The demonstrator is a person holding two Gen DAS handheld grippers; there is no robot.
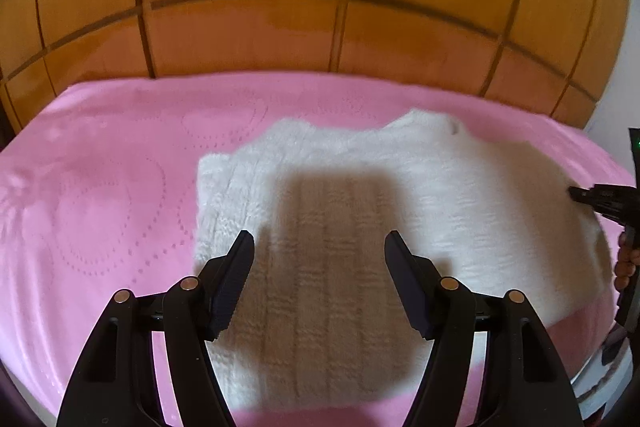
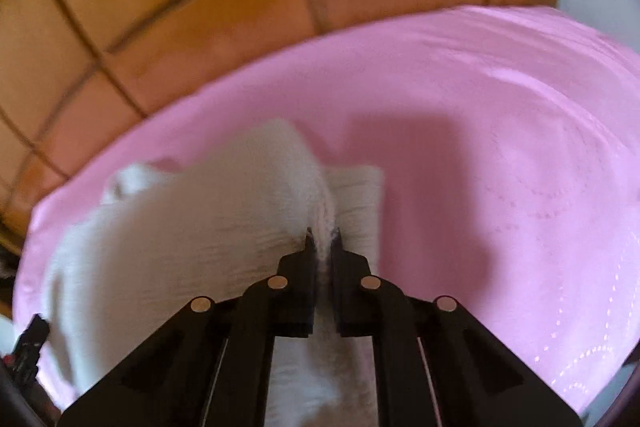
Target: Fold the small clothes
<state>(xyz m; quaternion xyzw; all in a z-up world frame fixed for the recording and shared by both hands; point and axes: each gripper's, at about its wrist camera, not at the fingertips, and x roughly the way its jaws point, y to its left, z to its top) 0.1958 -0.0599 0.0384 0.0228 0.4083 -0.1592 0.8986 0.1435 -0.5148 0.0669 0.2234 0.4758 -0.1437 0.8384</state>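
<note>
White knitted sweater [image 1: 360, 195] spread on the pink bed cover [image 1: 100, 187], centre toward 3 o'clock in the left wrist view. Mid-fold, by the look of it: right gripper [image 2: 323, 237] pinched narrow on a raised ridge of the knit at its 3 o'clock edge. Left gripper [image 1: 319, 247] spread wide, holding nothing, poised over the near hem around 6 o'clock. Next, probably: carry the pinched edge toward 9 o'clock, keeping the layers flat. Wooden headboard [image 1: 320, 27] at 12 o'clock.
</note>
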